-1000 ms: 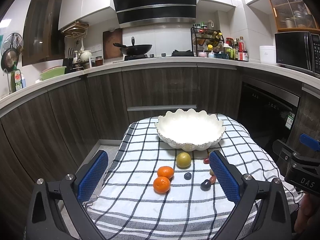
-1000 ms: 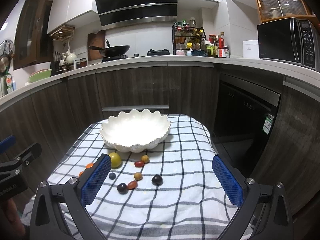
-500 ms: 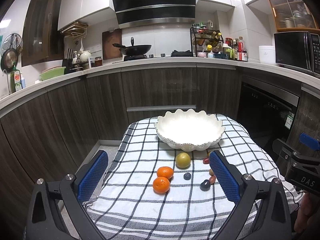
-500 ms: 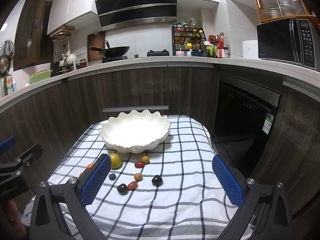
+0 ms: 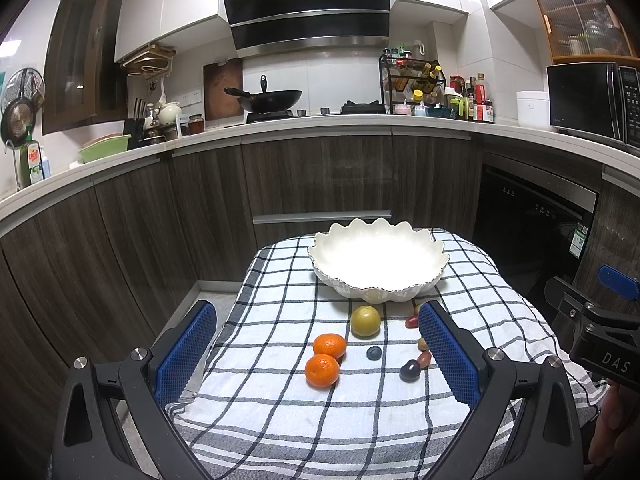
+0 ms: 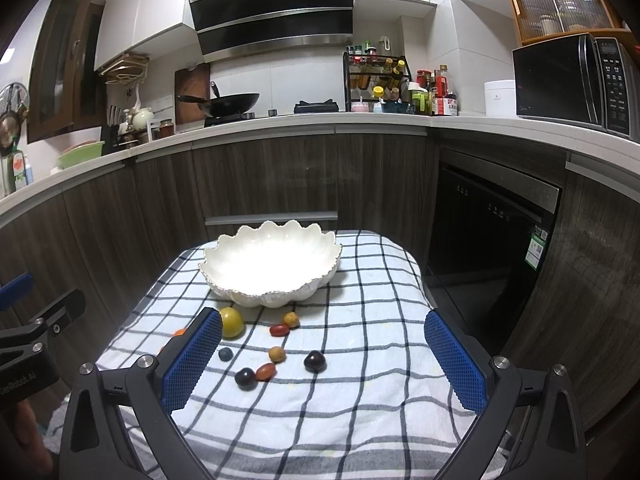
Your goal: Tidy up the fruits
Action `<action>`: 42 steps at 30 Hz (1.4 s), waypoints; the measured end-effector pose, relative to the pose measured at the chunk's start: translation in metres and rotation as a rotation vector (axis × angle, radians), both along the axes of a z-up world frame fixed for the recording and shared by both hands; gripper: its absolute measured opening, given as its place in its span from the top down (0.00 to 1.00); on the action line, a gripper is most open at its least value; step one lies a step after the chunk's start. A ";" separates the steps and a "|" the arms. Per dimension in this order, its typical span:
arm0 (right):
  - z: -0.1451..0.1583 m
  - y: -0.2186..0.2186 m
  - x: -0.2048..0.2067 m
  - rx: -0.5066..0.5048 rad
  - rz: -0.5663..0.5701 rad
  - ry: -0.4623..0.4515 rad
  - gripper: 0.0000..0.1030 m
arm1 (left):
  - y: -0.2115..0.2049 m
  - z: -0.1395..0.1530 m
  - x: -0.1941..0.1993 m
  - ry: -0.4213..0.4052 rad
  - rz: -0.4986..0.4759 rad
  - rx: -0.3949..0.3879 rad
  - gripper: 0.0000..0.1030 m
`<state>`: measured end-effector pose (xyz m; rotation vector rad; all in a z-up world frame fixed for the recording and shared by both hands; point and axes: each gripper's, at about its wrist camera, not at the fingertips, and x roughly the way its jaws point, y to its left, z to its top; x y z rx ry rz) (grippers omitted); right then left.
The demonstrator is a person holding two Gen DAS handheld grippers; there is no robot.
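A white scalloped bowl stands empty at the far end of a checked cloth; it also shows in the right wrist view. In front of it lie two oranges, a yellow-green fruit, a blueberry, dark plums and several small red and yellow tomatoes. My left gripper is open and empty, above the near fruits. My right gripper is open and empty, above the small fruits.
The cloth-covered table stands in a kitchen, with dark wood cabinets behind it and a black dishwasher to the right. The other gripper's body shows at each view's edge.
Both views have shifted very slightly; the fruits and bowl have not moved. Both grippers stay open.
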<state>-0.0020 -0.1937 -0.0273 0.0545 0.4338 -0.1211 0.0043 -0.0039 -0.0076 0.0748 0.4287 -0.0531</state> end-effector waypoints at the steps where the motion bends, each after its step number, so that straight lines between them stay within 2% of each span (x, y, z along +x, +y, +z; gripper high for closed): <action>1: 0.000 -0.001 0.000 0.000 0.000 0.000 0.00 | 0.000 0.000 0.000 0.000 -0.001 0.000 0.00; 42: -0.002 0.002 0.011 -0.020 0.009 0.006 0.00 | -0.003 -0.003 0.009 0.015 -0.004 0.004 0.00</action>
